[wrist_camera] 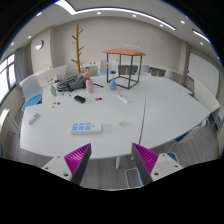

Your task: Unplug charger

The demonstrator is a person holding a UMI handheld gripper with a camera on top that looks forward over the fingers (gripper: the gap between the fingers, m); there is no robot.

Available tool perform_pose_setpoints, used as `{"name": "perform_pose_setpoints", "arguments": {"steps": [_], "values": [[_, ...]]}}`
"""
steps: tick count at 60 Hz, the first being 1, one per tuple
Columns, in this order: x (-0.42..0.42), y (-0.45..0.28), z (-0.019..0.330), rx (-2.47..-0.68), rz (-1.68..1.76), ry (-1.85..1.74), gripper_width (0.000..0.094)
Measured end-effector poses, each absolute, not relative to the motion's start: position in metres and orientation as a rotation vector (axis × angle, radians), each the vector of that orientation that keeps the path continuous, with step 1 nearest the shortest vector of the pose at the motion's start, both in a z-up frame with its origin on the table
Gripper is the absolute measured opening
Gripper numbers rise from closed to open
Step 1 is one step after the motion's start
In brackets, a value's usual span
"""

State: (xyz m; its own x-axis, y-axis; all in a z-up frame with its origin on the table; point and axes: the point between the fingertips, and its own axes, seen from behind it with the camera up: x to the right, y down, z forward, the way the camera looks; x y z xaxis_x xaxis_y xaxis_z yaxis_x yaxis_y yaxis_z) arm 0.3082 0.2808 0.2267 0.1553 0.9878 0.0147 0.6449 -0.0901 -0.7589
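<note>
The gripper [112,160] was held above the near edge of a large white round-edged table [120,120], its two fingers with magenta pads [76,157] spread apart and nothing between them. A small white tray with blue cells [84,128] lay just ahead of the fingers. Farther across the table, well beyond the fingers, a dark flat object [80,98], a pink bottle [89,85] and a light blue item [112,85] were seen. A black-framed stand with an orange top [124,62] and a wooden coat rack [78,45] stood behind. The charger could not be made out among the distant small things.
</note>
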Motion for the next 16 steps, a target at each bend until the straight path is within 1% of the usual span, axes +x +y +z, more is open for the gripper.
{"name": "perform_pose_setpoints", "arguments": {"steps": [6,16], "values": [[0.322,0.278,0.228,-1.811,0.695,-1.543,0.0853],[0.314,0.276,0.222,-1.754,0.658,-1.548,0.0857]]}}
